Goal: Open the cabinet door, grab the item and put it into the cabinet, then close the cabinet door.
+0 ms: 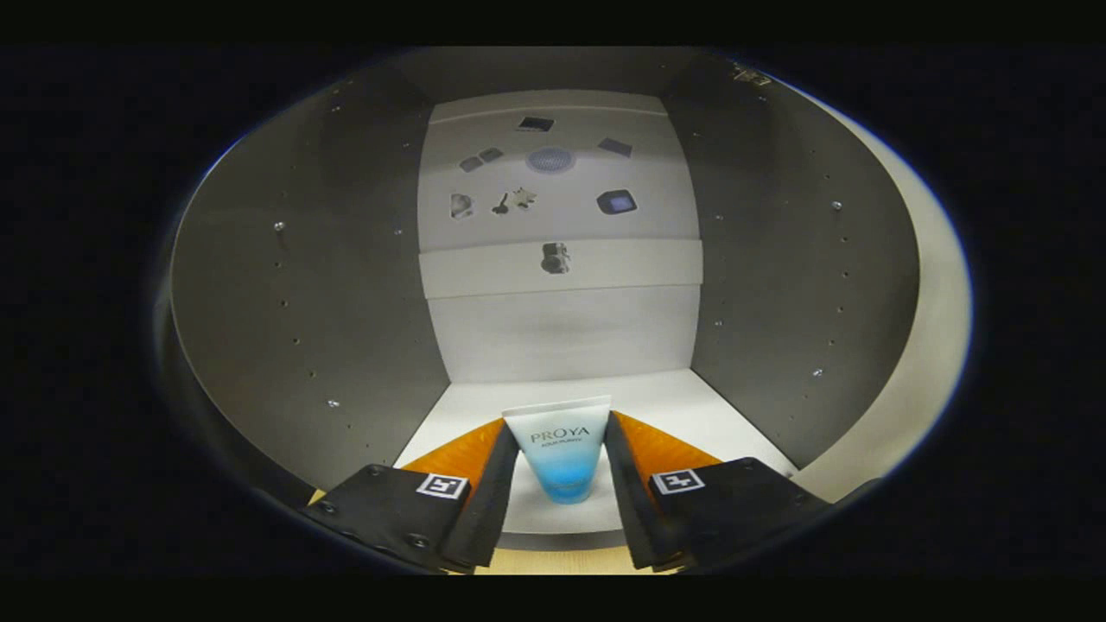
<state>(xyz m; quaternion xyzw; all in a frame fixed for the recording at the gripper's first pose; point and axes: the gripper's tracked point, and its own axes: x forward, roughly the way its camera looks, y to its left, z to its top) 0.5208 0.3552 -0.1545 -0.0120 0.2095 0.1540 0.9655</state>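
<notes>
A white tube (562, 449) that fades to blue at its near end sits between my fingers, its wide flat end pointing into the cabinet. My gripper (559, 425) is shut on the tube, with both fingers (494, 484) pressing its sides. The tube hangs just above the front part of the cabinet's white floor (674, 406). The gripper reaches into the open cabinet, whose grey side walls (328, 285) stand to either side. The cabinet door is out of sight.
The cabinet's white back panel (562, 337) lies beyond the tube, with a horizontal strip across it and several small dark stickers higher up. Rows of small peg holes run down both side walls. A pale front edge (924, 345) of the cabinet curves past the right wall.
</notes>
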